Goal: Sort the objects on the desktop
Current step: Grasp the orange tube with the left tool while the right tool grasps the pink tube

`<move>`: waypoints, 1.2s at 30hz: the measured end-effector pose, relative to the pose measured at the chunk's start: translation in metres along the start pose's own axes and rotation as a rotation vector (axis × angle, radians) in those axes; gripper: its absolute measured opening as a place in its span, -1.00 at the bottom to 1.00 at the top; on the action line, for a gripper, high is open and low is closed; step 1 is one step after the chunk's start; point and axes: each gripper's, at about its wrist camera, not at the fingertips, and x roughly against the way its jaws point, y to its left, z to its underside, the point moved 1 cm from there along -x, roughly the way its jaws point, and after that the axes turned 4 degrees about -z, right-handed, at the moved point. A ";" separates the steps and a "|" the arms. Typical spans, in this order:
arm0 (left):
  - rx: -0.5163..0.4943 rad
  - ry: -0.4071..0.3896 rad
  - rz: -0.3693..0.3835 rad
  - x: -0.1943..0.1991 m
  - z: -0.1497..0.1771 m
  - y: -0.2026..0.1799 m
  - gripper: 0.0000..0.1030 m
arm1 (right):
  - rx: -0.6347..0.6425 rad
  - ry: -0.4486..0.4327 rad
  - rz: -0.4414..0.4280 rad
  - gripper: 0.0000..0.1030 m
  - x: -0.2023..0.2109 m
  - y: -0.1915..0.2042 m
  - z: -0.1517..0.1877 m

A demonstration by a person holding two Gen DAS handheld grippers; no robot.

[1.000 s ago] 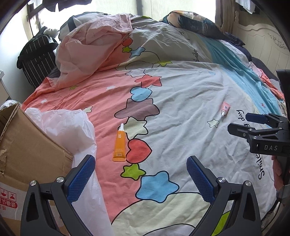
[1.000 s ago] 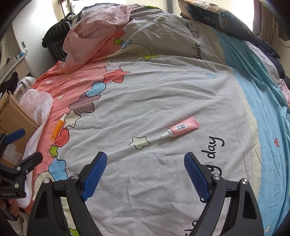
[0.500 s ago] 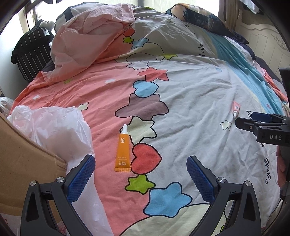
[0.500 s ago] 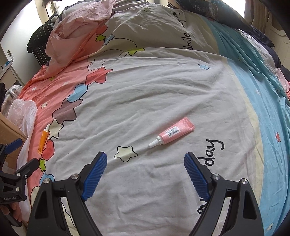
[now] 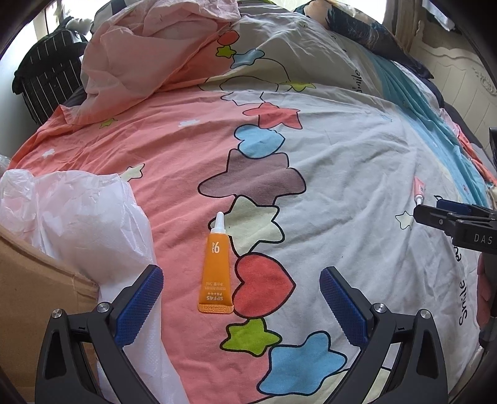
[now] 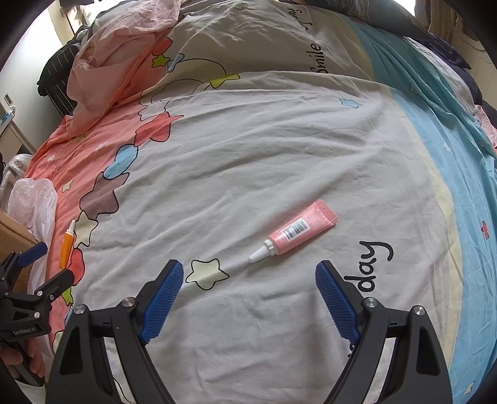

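An orange tube [image 5: 216,267] with a white cap lies on the patterned bedspread, cap pointing away, just ahead of my left gripper [image 5: 241,292], which is open and empty. The tube also shows in the right wrist view [image 6: 67,245]. A pink tube [image 6: 296,232] with a white nozzle and a barcode lies on the grey part of the bedspread, just ahead of my right gripper [image 6: 249,286], which is open and empty. The pink tube shows small in the left wrist view [image 5: 418,188], beside the right gripper's fingers [image 5: 450,214].
A cardboard box [image 5: 34,289] with a white plastic bag [image 5: 77,217] draped over it stands at the left edge of the bed. A crumpled pink sheet [image 5: 149,52] and pillows [image 5: 357,28] lie at the far end. A dark striped bag [image 5: 46,77] stands at far left.
Both grippers have moved forward and lower toward the bed. The orange tube now lies close between the left fingers' line, and the pink tube sits nearer the right gripper. Both jaws stay open.
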 end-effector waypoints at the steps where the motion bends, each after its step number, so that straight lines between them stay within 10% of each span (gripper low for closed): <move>1: -0.009 0.008 -0.001 -0.003 0.001 -0.001 1.00 | -0.001 0.000 0.002 0.66 -0.001 -0.001 0.000; 11: -0.032 0.013 -0.004 -0.012 0.003 -0.006 0.95 | -0.021 -0.013 0.000 0.66 -0.004 -0.004 -0.005; 16: -0.088 0.008 -0.013 -0.007 0.005 -0.016 -0.62 | -0.025 -0.009 0.001 0.66 -0.008 -0.005 -0.009; 32: -0.160 -0.007 -0.015 -0.001 0.012 -0.029 -0.62 | -0.094 -0.030 -0.007 0.64 -0.021 -0.018 -0.017; 34: -0.167 -0.007 -0.019 -0.001 0.012 -0.030 -0.62 | -0.066 -0.041 0.054 -0.04 -0.020 -0.017 -0.017; 36: -0.179 -0.008 -0.027 -0.001 0.013 -0.032 -0.62 | -0.048 -0.045 0.087 -0.30 -0.019 -0.019 -0.018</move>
